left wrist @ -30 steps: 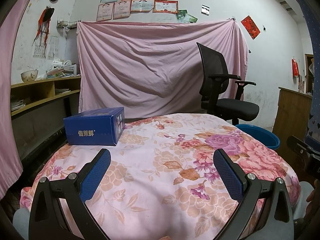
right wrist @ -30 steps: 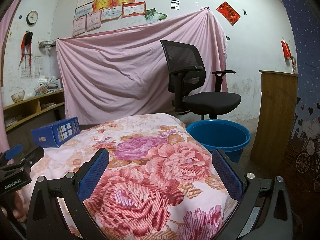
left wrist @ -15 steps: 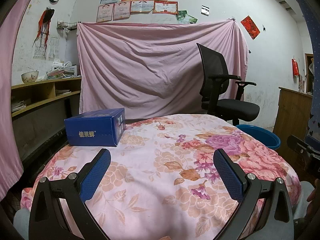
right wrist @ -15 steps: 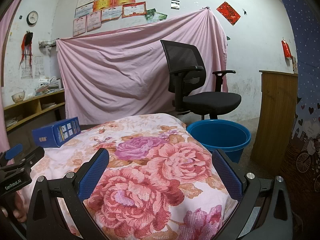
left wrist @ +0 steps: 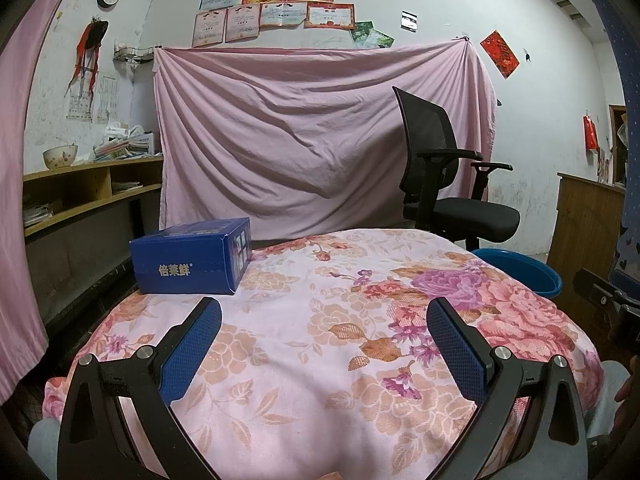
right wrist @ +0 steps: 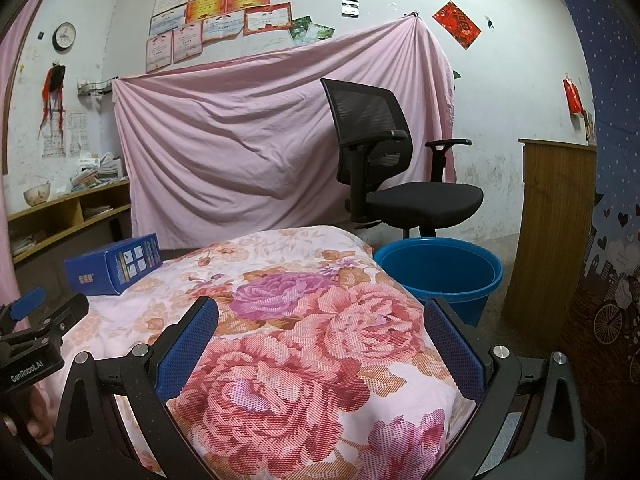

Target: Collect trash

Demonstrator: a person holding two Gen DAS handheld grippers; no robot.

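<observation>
On floral cloth (left wrist: 320, 360): blue box (left wrist: 192, 258) marked 倍莱鲜; left tool (left wrist: 324, 334), right tool (right wrist: 320, 332) spread wide, empty.

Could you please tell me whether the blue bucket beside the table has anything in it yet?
Apparently empty: the right wrist view shows only bare blue wall inside the blue bucket; its bottom is hidden.
</observation>
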